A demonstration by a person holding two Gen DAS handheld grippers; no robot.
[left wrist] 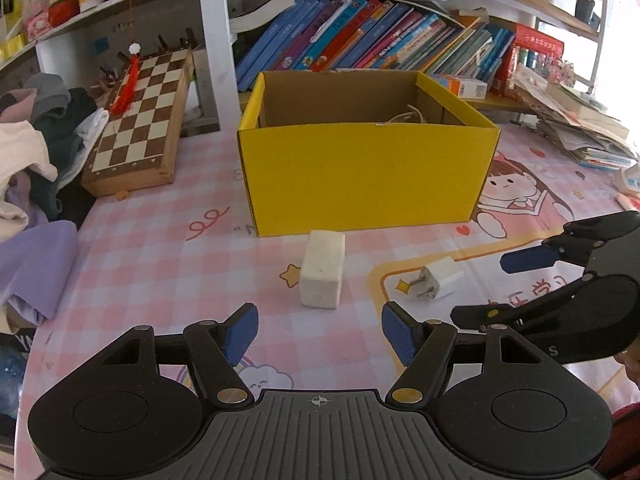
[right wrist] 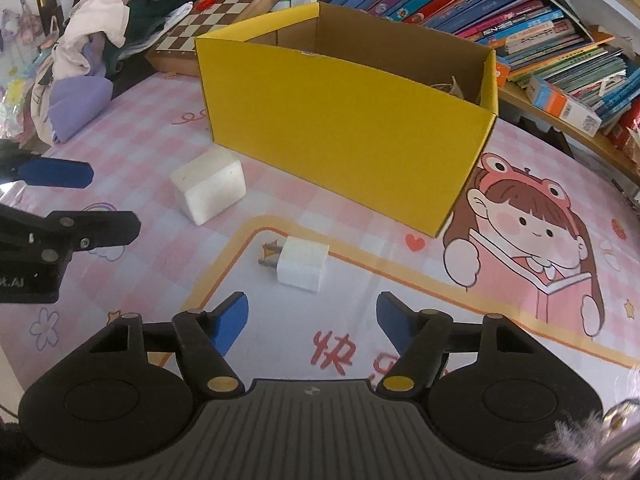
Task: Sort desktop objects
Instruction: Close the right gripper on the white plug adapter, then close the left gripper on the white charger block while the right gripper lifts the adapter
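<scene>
Pink cartoon desk mat (left wrist: 160, 240); yellow box (left wrist: 360, 176) beyond both tongs. Left gripper (left wrist: 319, 336) spread, empty, white block (left wrist: 323, 268) just ahead. Right gripper (right wrist: 312, 326) spread, empty, charger plug (right wrist: 302, 264) just ahead.

Both wrist views low, angled down, sharing yellow box (left wrist: 366, 178) (near).
</scene>
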